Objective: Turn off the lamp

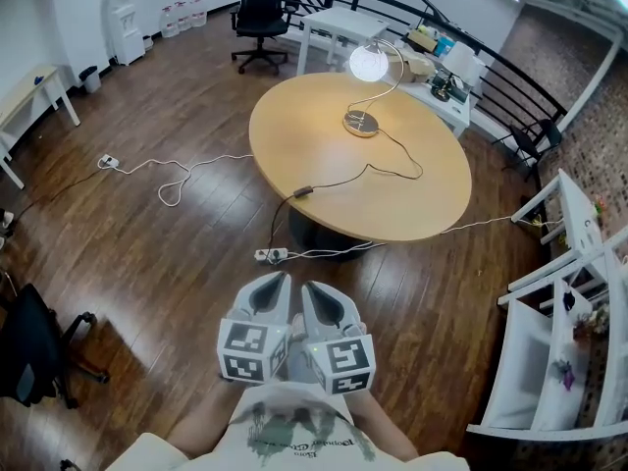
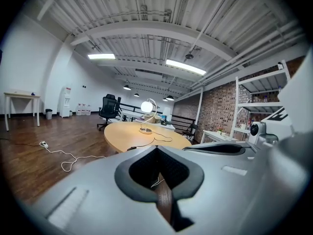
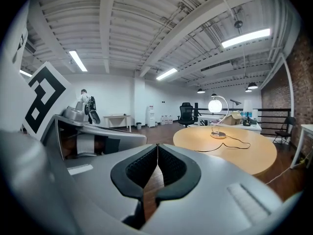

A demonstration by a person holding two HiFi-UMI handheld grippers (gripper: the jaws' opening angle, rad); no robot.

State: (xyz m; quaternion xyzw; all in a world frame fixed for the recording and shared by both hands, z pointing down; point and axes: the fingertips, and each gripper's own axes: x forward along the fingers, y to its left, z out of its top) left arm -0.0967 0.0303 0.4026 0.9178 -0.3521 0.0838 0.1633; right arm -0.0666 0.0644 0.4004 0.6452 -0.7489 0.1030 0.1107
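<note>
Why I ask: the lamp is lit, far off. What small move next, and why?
Probably step toward the round wooden table, shut right gripper aimed at the dark lump on the cord, likely a switch. The white globe lamp glows; that gripper and the shut left gripper sit far back.

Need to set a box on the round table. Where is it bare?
Bare: the near part of the table, between the cord and the near edge, and the left side beside the lamp. The cord crosses the middle to its switch.
</note>
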